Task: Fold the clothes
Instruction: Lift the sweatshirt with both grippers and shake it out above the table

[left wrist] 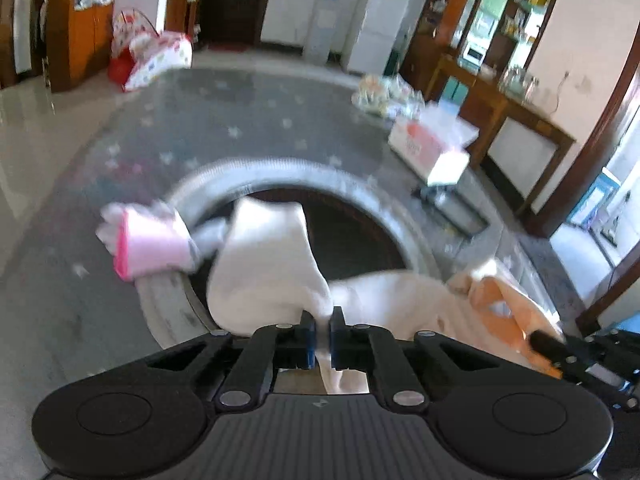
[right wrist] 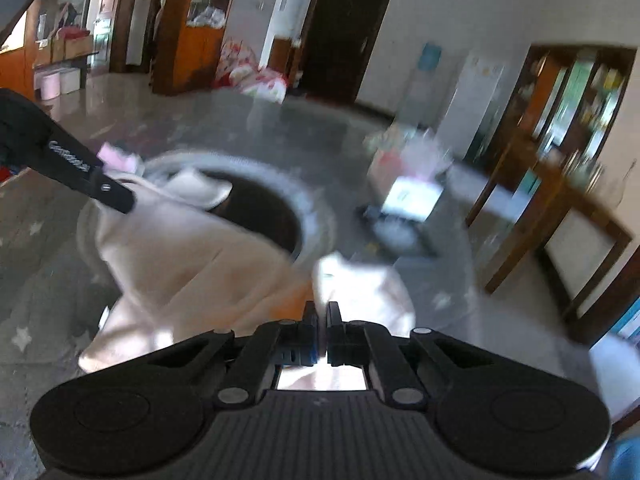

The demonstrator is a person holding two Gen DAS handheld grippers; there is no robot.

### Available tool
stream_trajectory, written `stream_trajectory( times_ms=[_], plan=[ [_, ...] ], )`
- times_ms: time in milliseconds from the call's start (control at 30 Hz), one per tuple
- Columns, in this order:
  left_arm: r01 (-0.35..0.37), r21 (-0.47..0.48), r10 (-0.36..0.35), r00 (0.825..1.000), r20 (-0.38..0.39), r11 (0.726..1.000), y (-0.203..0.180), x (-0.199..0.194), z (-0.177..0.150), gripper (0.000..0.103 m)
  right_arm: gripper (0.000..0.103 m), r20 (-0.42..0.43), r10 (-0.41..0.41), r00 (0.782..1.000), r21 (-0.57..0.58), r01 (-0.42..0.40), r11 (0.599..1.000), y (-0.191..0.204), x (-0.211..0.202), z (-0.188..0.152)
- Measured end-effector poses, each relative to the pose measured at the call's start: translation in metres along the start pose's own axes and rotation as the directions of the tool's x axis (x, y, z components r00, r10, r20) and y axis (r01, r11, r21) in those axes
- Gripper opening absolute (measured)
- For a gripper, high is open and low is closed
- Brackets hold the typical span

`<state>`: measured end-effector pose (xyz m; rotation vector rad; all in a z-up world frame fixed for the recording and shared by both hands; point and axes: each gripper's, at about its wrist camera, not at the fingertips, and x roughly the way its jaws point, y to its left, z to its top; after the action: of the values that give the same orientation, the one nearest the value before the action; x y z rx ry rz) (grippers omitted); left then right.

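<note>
Two hand-held grippers each pinched the cream garment, hanging over the round basket.

Left wrist view: left hand-held gripper clamped cloth of the cream garment above the basket; a pink sock on its rim could be dragged off. Right wrist view: right hand-held gripper nipped only an edge, which could slip; blur hid detail.

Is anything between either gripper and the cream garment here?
Nothing visible. The left gripper and the right gripper are each shut on the cream garment, which hangs over the round basket.
</note>
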<state>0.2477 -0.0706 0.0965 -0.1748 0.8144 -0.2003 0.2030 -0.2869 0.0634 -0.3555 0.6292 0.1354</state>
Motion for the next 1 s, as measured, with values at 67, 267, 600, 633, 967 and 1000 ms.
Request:
stream_trajectory(
  times_ms=[67,267,600,633,967,1000],
  plan=[
    [0.011,-0.002,-0.011,0.999,0.033,1.0,0.001,-0.016,0.007,0.007,0.003,0.037,-0.017,0.999,0.001,0.017,1.0,-0.004,-0.015,0.009],
    [0.042,0.029,-0.045,0.993,0.106,0.999,-0.009,-0.064,0.017,0.007,0.003,0.14,-0.07,0.988,-0.002,0.071,0.998,-0.014,-0.059,0.03],
    [0.05,0.032,-0.056,0.965,0.256,0.998,-0.013,-0.141,0.045,0.007,0.003,0.293,-0.156,0.943,-0.013,0.167,0.986,-0.027,-0.132,0.065],
    [0.043,0.036,-0.051,0.962,0.268,0.998,-0.014,-0.146,0.05,0.007,0.003,0.306,-0.163,0.938,-0.014,0.176,0.984,-0.028,-0.137,0.072],
    [0.008,0.071,-0.032,0.942,0.334,0.997,-0.003,-0.185,0.079,0.007,0.003,0.405,-0.163,0.899,-0.002,0.179,0.984,-0.031,-0.156,0.114],
    [0.004,0.08,-0.03,0.944,0.328,0.997,-0.001,-0.189,0.075,0.007,0.003,0.405,-0.154,0.901,-0.001,0.169,0.986,-0.031,-0.159,0.112]
  ],
)
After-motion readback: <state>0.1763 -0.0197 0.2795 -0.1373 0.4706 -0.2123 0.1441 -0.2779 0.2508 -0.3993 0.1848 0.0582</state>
